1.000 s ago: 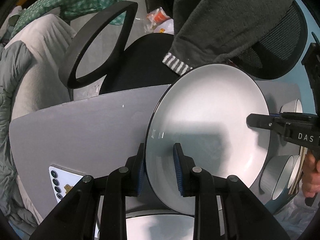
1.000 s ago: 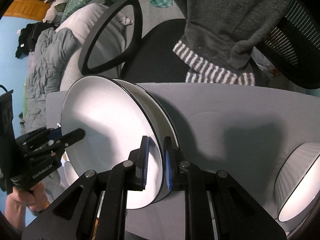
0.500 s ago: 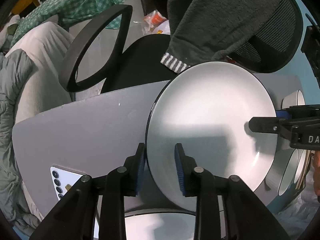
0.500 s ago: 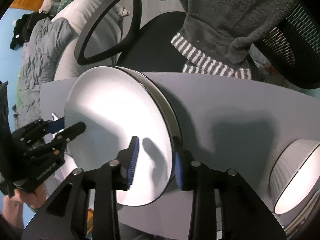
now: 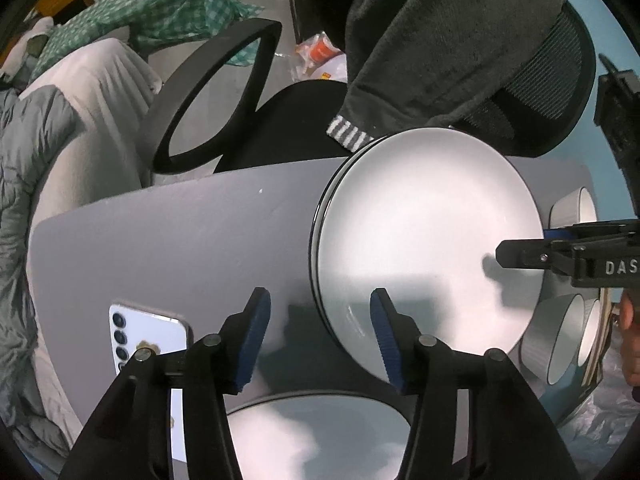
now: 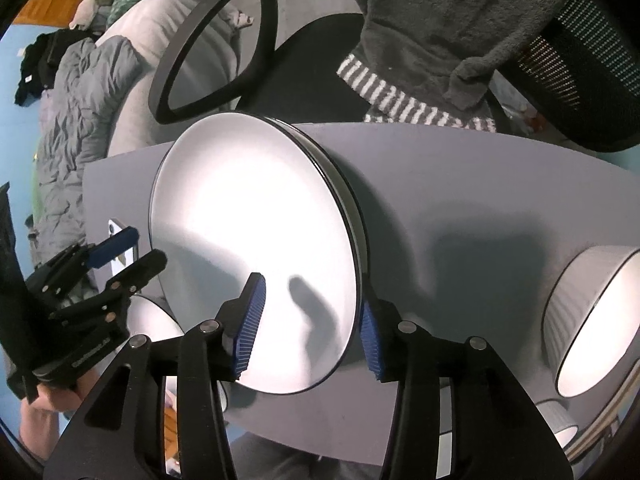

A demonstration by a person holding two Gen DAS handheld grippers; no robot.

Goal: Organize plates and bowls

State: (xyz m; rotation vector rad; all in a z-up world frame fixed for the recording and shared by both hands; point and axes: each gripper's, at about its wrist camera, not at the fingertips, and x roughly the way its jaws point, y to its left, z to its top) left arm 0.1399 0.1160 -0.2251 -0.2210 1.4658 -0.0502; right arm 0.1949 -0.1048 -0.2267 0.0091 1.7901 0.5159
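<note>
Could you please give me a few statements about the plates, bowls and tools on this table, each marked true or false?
1. The top plate lies on another plate. True.
2. The left tool is clamped on the plate. False: its jaws are opening and the pads stand clear of the rim.
3. A phone lies on the table. True.
4. The bowl sits upside down on the plates. False: it stands apart on the table.
5. The right tool is opening. True.

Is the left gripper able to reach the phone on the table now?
Probably yes. The left gripper, jaws opening and empty, hangs just right of the phone, which lies uncovered on the grey table. The stacked plates sit on its other side.
</note>
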